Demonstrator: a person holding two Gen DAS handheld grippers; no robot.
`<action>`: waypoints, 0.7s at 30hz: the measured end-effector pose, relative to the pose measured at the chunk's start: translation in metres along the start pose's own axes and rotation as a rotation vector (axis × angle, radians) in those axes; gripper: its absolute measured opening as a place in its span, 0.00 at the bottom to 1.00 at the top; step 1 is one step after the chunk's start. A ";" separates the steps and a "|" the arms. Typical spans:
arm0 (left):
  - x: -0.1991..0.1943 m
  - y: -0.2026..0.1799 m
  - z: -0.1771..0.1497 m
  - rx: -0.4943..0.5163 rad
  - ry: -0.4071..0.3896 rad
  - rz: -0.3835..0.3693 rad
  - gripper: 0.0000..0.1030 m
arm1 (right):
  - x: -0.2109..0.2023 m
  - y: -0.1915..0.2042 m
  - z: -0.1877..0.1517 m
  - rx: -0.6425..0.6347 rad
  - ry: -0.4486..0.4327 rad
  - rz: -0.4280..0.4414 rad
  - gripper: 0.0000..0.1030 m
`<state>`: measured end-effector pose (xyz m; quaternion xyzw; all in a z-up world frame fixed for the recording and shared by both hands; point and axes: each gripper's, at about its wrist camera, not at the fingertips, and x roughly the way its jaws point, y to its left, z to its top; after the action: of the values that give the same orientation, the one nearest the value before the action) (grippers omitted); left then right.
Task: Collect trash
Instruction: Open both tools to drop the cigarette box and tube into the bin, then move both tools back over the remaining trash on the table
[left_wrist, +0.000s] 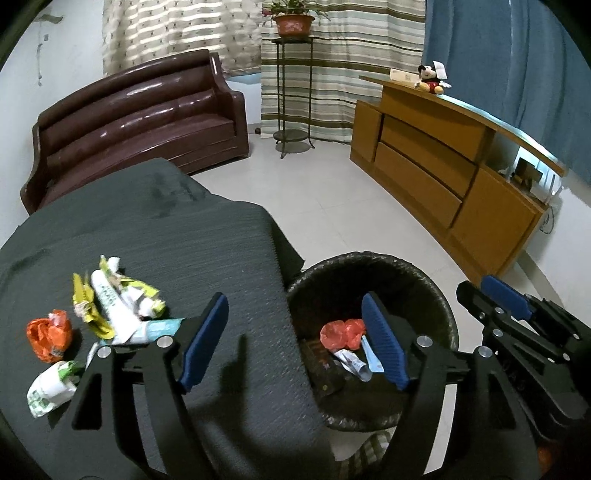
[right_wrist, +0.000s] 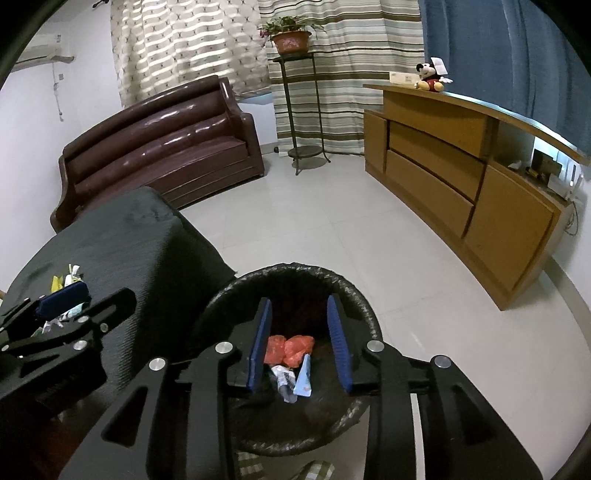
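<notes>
A black-lined wastebasket (left_wrist: 369, 258) stands on the floor beside a table under a dark cloth (left_wrist: 166, 229). In the wastebasket lie a red plastic bag (left_wrist: 340, 334) and small white and blue packets (right_wrist: 304, 380). On the cloth at the left lie an orange wrapper (left_wrist: 50, 334), crumpled white-green paper (left_wrist: 51, 384) and yellow-green wrappers (left_wrist: 110, 299). My left gripper (left_wrist: 295, 343) is open and empty, spanning the table edge and the wastebasket rim. My right gripper (right_wrist: 300, 345) hovers over the wastebasket (right_wrist: 295, 269), open, its pads clear of the red bag (right_wrist: 290, 349) below.
A brown leather sofa (left_wrist: 140, 122) stands behind the table. A wooden cabinet (left_wrist: 436, 162) with a plush toy (left_wrist: 430, 79) runs along the right wall. A metal plant stand (left_wrist: 293, 92) is by the curtains. Pale tiled floor (left_wrist: 332, 199) lies between them.
</notes>
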<state>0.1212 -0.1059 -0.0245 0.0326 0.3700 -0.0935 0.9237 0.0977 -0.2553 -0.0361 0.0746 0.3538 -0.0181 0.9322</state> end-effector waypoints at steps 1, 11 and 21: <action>-0.004 0.003 -0.001 -0.001 -0.003 0.001 0.71 | -0.001 0.002 -0.001 0.001 0.001 0.002 0.35; -0.044 0.054 -0.018 -0.034 -0.025 0.063 0.76 | -0.015 0.039 -0.010 -0.036 0.022 0.067 0.41; -0.081 0.128 -0.047 -0.090 -0.047 0.189 0.77 | -0.026 0.103 -0.025 -0.129 0.044 0.154 0.41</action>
<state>0.0573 0.0375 -0.0038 0.0239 0.3472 0.0099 0.9374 0.0707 -0.1500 -0.0245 0.0419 0.3680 0.0779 0.9256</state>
